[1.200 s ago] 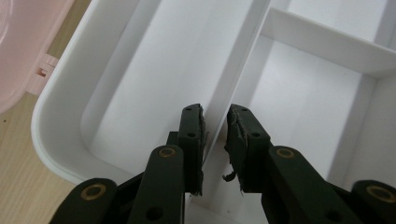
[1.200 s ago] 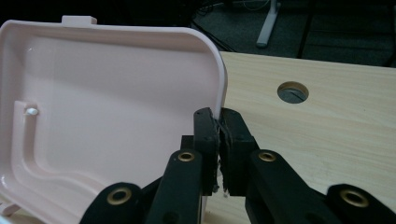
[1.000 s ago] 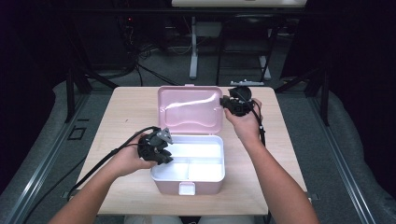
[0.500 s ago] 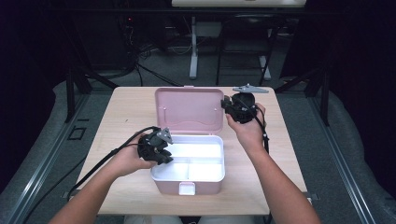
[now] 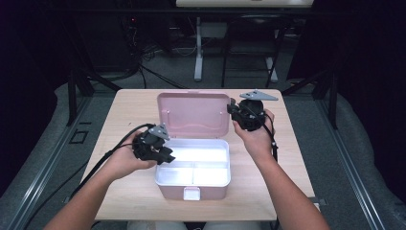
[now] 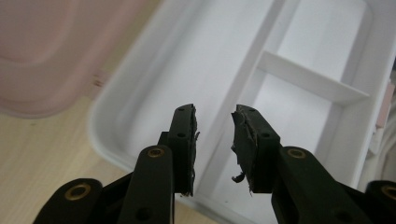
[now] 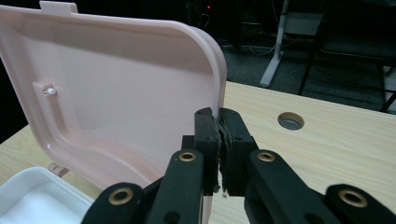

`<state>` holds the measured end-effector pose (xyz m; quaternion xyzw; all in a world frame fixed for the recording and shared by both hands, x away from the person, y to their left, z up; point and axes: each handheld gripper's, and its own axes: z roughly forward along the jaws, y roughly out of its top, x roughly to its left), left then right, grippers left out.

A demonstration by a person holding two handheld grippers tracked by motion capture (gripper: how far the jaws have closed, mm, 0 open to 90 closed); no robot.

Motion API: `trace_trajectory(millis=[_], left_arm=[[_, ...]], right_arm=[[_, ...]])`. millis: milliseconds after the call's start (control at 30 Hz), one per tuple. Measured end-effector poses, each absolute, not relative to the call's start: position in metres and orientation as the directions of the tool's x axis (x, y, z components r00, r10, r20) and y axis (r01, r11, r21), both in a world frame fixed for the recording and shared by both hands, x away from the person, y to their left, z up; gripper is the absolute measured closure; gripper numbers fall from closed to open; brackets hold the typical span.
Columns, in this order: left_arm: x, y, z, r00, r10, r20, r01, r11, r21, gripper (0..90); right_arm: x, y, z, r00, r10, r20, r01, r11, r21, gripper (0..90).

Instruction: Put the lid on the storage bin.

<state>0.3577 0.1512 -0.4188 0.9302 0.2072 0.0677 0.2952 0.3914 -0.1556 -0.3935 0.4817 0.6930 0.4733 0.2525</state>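
Note:
A pink box (image 5: 168,191) with a white divided tray (image 5: 210,144) stands open in the middle of the wooden table. Its pink lid (image 5: 194,115) is tipped up at the back. My right gripper (image 5: 233,111) is shut on the lid's right edge; in the right gripper view the jaws (image 7: 217,117) pinch the rim of the lid (image 7: 116,93). My left gripper (image 5: 165,155) hovers over the tray's left end. Its jaws (image 6: 214,116) have just been opening and stand apart above the tray (image 6: 187,60), with nothing between the pads.
The table (image 5: 129,110) has bare wood on both sides of the box, and a round hole (image 7: 290,121) to the right of the lid. The box's latch (image 5: 191,193) faces the person. Dark floor, cables and desk legs lie beyond the far edge.
My left gripper has lifted slightly off the tray's left rim and its jaws have parted. My right gripper has shifted a little to the right, still on the lid's edge.

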Motion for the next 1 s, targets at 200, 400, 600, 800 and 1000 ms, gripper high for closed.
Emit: trace_trajectory(millis=[200,400,600,800,1000], left_arm=[[0.364,0.168,-0.398,0.841,0.54,0.034,0.379,-0.632,0.676,65.5],[0.372,0.182,-0.385,0.766,0.641,0.059,0.387,-0.532,0.753,65.6],[0.381,0.189,-0.378,0.691,0.72,0.066,0.389,-0.446,0.806,61.4],[0.394,0.187,-0.38,0.635,0.771,0.049,0.391,-0.375,0.84,60.7],[0.401,0.185,-0.379,0.614,0.787,0.056,0.367,-0.348,0.862,62.0]], right_arm=[[0.389,-0.156,-0.394,-0.41,0.906,0.102,0.419,0.088,0.904,86.8],[0.386,-0.156,-0.394,-0.415,0.904,0.102,0.415,0.089,0.905,86.7],[0.383,-0.157,-0.394,-0.421,0.902,0.099,0.407,0.09,0.909,86.7],[0.38,-0.158,-0.394,-0.43,0.897,0.098,0.397,0.09,0.913,86.7],[0.376,-0.159,-0.394,-0.438,0.894,0.096,0.392,0.094,0.915,86.7]])
